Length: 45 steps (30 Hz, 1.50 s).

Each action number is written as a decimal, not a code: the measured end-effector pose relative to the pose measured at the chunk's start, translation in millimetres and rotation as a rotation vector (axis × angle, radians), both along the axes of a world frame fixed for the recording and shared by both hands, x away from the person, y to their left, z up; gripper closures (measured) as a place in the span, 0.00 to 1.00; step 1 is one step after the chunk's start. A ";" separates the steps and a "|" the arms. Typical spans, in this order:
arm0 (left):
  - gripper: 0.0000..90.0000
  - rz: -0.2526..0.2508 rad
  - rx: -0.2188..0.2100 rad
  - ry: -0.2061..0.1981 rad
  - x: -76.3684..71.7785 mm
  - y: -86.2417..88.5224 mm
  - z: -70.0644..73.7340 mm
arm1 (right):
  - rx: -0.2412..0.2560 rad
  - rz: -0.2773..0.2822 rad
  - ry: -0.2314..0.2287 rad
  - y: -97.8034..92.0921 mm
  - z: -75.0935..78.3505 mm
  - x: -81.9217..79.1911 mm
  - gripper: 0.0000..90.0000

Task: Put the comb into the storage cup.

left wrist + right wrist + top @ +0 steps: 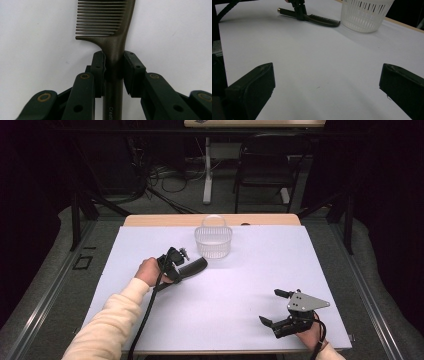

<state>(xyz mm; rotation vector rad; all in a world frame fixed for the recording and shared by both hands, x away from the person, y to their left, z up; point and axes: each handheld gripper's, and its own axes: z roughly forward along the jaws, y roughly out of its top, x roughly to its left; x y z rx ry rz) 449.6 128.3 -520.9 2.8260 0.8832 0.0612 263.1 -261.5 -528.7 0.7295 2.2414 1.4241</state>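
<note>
Clearly the left gripper [113, 68] pinches the comb [110, 30] only at its narrow neck, low over the table [240, 285] just beside the basket [213, 241], so it could swivel and snag the rim, while the right gripper [280, 307] rests spread wide.

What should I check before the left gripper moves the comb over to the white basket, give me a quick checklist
1. Grip on the comb: the left gripper has both jaws closed on the handle just below the teeth. Ok.
2. Comb height: in the right gripper view it seems to lie on or just above the table. Cannot tell.
3. Basket: upright beside the comb's toothed end, mouth open. Ok.
4. Basket contents: nothing shows through its slotted wall, though the inside is partly hidden. Cannot tell.
5. Right gripper: open, holding nothing, near the table's front edge, away from the path. Ok.
</note>
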 end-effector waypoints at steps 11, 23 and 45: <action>0.80 -0.010 -0.038 -0.034 -11.3 0.7 13.5 | 0.003 -0.005 0.000 -0.4 0.0 0.0 0.00; 0.80 -0.020 -0.105 -0.090 -24.7 5.8 24.3 | 0.003 -0.001 -0.001 -0.2 0.0 0.1 0.00; 0.80 0.051 -0.244 -0.169 -36.3 28.0 30.7 | -0.003 -0.003 -0.003 0.0 0.1 0.2 0.00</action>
